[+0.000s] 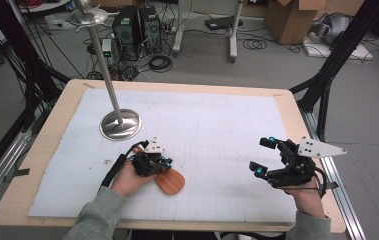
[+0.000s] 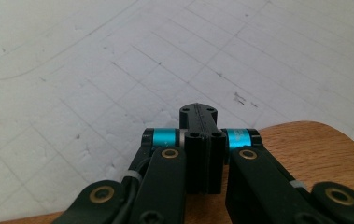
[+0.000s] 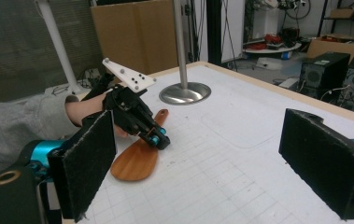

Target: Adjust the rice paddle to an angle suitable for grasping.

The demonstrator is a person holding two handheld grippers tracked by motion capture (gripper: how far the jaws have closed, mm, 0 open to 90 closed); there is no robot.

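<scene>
A wooden spatula (image 1: pixel 171 182) lies on the white gridded sheet (image 1: pixel 212 125) near the table's front left. My left gripper (image 1: pixel 166 162) is right over it, jaws pressed together, with no wood visible between them. In the left gripper view the shut tips (image 2: pixel 198 112) sit above the spatula's blade (image 2: pixel 315 149). The right gripper view shows the left gripper (image 3: pixel 158 138) over the spatula's neck (image 3: pixel 135 163); whether it touches I cannot tell. My right gripper (image 1: pixel 261 156) is held at the front right, wide open, and nothing is between its pads (image 3: pixel 88 163).
A metal stand with a round base (image 1: pixel 120 125) and a tall pole rises at the sheet's back left, just beyond the left hand. The wooden table's edge (image 1: pixel 307 125) borders the sheet. Computer towers, cables and cardboard boxes are on the floor behind.
</scene>
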